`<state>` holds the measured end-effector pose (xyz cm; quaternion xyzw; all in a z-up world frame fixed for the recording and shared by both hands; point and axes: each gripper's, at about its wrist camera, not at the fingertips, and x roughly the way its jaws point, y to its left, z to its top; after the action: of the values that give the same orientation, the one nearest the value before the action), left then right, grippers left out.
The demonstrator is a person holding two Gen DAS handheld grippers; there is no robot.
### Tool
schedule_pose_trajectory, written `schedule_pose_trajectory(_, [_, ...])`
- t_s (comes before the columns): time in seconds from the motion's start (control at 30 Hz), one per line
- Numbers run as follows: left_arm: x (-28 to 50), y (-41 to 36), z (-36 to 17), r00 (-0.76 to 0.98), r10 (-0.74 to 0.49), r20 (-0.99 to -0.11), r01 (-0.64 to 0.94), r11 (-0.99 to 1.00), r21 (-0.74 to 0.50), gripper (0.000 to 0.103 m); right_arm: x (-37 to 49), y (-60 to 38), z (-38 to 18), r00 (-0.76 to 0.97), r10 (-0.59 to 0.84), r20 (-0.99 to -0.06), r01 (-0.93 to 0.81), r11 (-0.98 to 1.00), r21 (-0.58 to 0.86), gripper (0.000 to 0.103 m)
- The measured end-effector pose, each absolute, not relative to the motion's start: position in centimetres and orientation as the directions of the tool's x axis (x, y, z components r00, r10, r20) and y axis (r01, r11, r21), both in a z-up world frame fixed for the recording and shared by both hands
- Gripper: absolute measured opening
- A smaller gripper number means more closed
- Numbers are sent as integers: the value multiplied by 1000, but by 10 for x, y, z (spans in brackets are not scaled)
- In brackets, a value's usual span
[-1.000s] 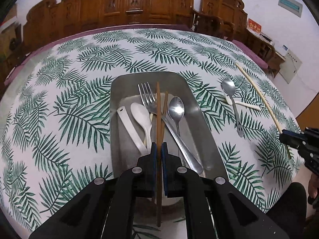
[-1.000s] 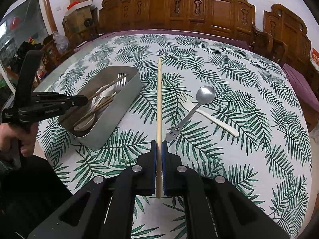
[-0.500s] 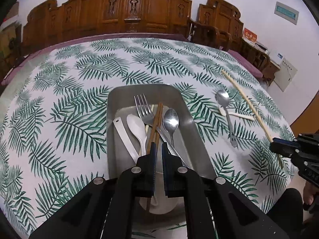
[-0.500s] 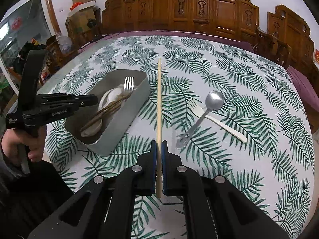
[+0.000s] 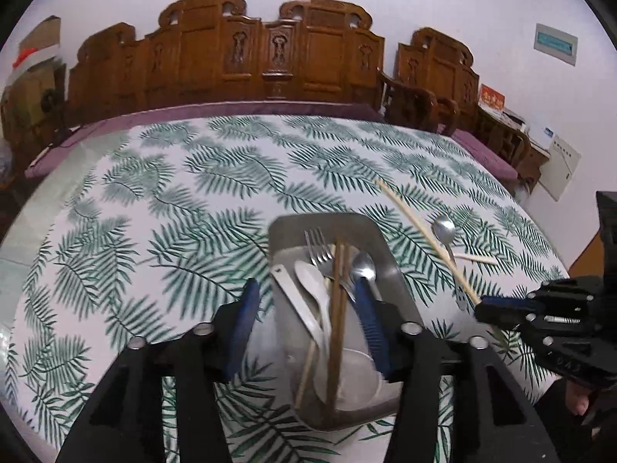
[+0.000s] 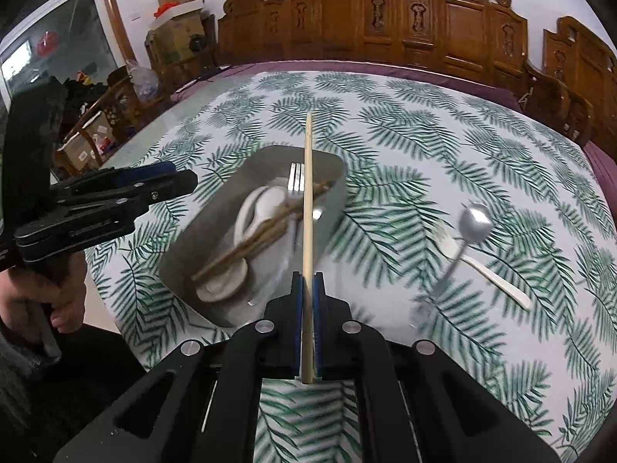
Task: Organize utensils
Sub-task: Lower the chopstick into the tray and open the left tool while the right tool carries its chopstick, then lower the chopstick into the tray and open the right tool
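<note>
A metal tray (image 5: 393, 270) (image 6: 200, 239) on the palm-leaf tablecloth holds a fork (image 5: 317, 245), a metal spoon (image 5: 363, 264), white spoons (image 5: 310, 281) and brown chopsticks (image 5: 339, 301). My left gripper (image 5: 304, 293) is open and empty, just above the tray's near end. My right gripper (image 6: 307, 281) is shut on a pale chopstick (image 6: 307, 193), held in the air with its tip over the tray; it also shows in the left wrist view (image 5: 420, 231). A metal spoon (image 6: 472, 223) and a white plastic fork (image 6: 489, 270) lie on the cloth to the right.
Carved wooden chairs (image 5: 270, 54) ring the far side of the round table. Boxes and clutter (image 6: 173, 27) stand by the wall at the left. The table edge runs close below both grippers.
My left gripper has let go of the brown chopstick into the tray, opened wide and drawn back. My right gripper has carried the pale chopstick left, over the tray.
</note>
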<state>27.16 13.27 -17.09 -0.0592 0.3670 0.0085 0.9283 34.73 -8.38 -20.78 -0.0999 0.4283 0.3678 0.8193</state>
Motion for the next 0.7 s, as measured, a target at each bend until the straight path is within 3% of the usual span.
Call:
schedule_pose_trajectory(0.07, [270,140,-168,739,-12,-674,-77,992,-102,71,348,-74,-209,356,520,-777,-694,704,153,6])
schedule_pose_trajectory(0.17, [268,151,-164,748,5,-664,-98,990,-103,82,350,-60,-213,343,523,-780,-701,695,159,6])
schedule_pose_trajectory(0.7, [267,178,-164,744,35,-667,-148,982,-113,83,368,-14,-242,274,508,-817,-681,702,207,6])
